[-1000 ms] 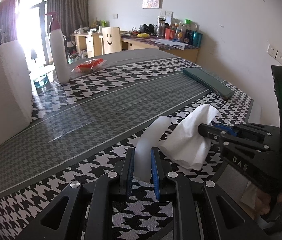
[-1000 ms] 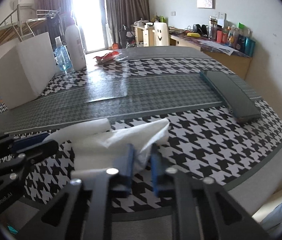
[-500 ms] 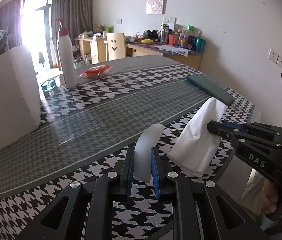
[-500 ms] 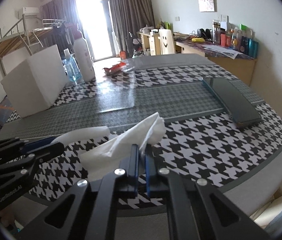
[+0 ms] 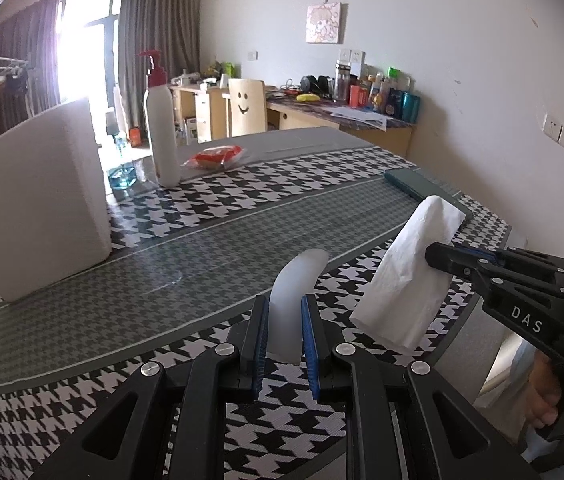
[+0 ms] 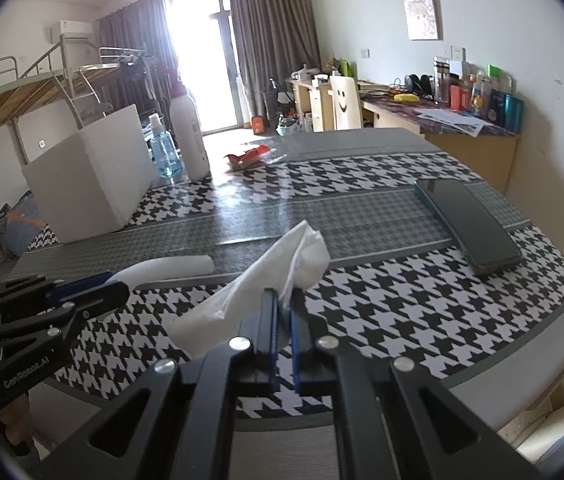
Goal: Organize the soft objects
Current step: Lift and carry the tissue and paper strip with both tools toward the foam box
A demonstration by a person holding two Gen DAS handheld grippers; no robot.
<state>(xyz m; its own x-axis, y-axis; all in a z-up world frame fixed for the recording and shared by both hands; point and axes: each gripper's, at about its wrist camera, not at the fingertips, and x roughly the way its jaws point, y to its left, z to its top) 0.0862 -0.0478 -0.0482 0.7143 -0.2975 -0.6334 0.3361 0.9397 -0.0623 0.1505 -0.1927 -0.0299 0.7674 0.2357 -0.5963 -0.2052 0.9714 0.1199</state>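
Table [image 5: 186, 272] beyond carries white box [image 5: 34, 200], pump bottle [image 5: 162, 136], dark case [image 5: 422, 190].

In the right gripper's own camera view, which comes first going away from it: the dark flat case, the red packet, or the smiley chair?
1. Dark flat case, on the table to the right.
2. Red packet, mid-table, farther back.
3. Smiley chair, beyond the table's far edge.

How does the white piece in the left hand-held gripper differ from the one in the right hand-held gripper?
The strip in the left hand-held gripper is smooth, narrow and arched, keeping its shape. The tissue in the right hand-held gripper is wider, crinkled and folded, drooping to one side. The strip looks slightly translucent; the tissue is opaque. Both are white, soft, pinched in shut jaws and lifted above the houndstooth table.
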